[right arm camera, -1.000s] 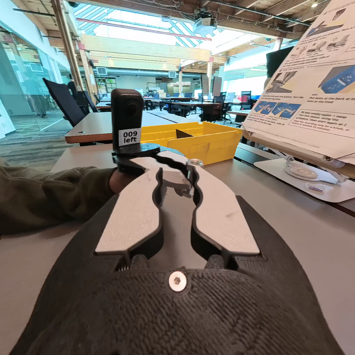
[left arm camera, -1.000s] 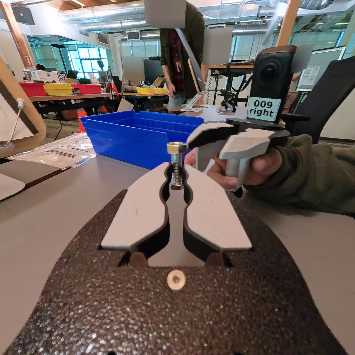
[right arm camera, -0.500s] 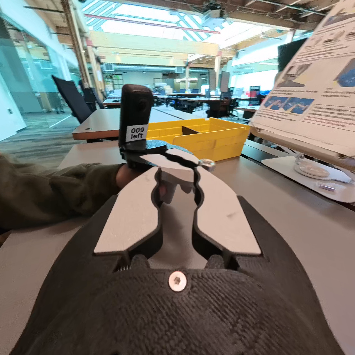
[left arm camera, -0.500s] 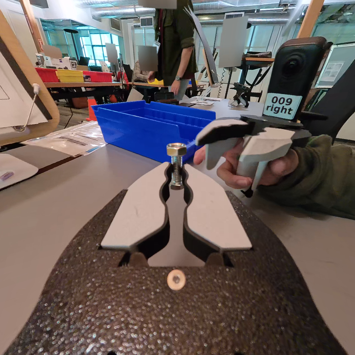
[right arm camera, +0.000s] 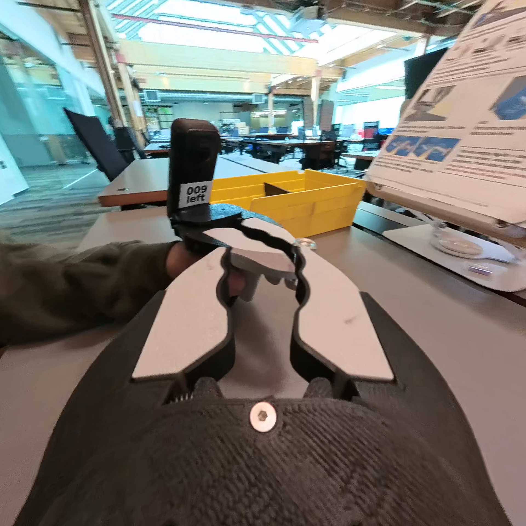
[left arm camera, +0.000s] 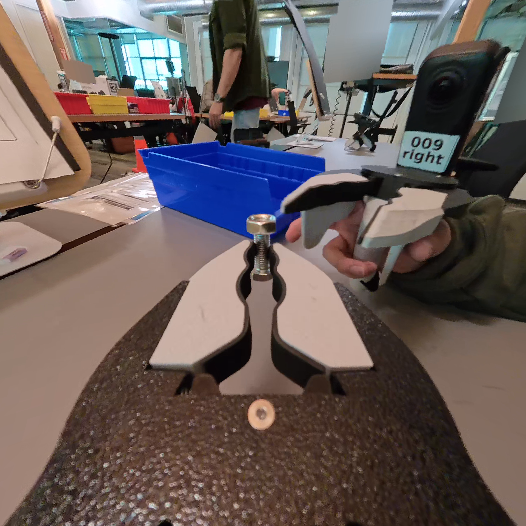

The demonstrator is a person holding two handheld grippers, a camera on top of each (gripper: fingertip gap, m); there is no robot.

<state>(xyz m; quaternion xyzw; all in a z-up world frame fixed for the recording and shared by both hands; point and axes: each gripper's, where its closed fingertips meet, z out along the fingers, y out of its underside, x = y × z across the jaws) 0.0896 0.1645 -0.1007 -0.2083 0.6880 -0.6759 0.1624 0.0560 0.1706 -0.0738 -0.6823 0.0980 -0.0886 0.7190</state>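
My left gripper (left arm camera: 261, 245) is shut on a silver bolt (left arm camera: 261, 257). The bolt stands upright with a hex nut (left arm camera: 261, 224) at its top, above the grey table (left arm camera: 99, 284). My right gripper (right arm camera: 263, 253) is open and empty. In the left wrist view the right gripper (left arm camera: 324, 225) hovers just right of the nut, and one finger (left arm camera: 324, 187) reaches toward the nut at about its height. In the right wrist view the left gripper (right arm camera: 294, 256) lies across in front of my open jaws, with the nut (right arm camera: 304, 243) by my right fingertip.
A blue bin (left arm camera: 227, 176) stands behind the bolt. A yellow divided bin (right arm camera: 299, 205) stands beyond the left gripper. A tilted instruction board (right arm camera: 455, 128) on a white base (right arm camera: 455, 256) is to the right. Bagged papers (left arm camera: 113, 199) lie on the table. A person (left arm camera: 242, 71) stands far off. The gap from one gripper's tips to the other's is roughly 4 cm.
My right gripper has opened a little wider beside the nut. Both views have swung slightly. The bolt stays clamped in my left gripper.
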